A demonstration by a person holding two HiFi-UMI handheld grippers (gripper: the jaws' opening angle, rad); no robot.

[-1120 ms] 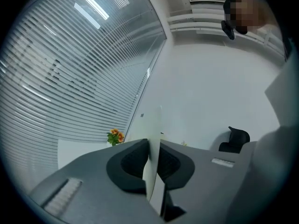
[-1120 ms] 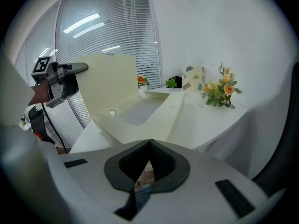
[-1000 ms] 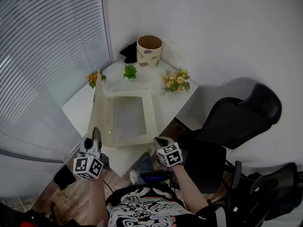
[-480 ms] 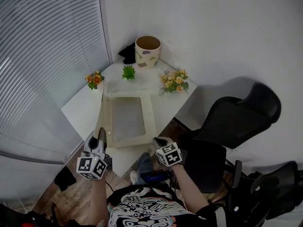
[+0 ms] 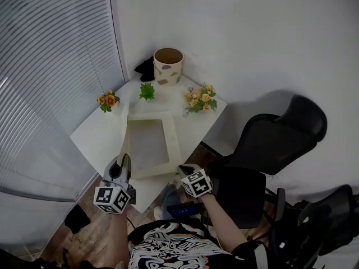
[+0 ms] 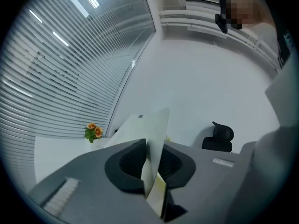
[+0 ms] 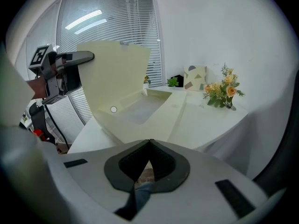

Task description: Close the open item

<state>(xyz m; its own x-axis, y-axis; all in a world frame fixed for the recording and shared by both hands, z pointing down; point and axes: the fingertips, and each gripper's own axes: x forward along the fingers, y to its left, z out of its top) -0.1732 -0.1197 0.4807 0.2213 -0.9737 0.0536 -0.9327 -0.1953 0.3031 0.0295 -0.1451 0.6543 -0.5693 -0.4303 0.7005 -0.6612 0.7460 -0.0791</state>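
One thin, stiff cream lid is pinched at its edge by the left gripper, the sheet caught between ribbed dark pads. The lid stands raised and leaning along the left side of a flat, rectangular cream box. The box lies in the middle of a smooth white tabletop and shows a shallow greyish recess and a small round disc on its near rim. The right gripper, matt grey, has its jaws pressed together on nothing, near the box's front right corner. Behind the box stand a speckled round pot, a spiky green plant, orange flowers and a yellow bouquet.
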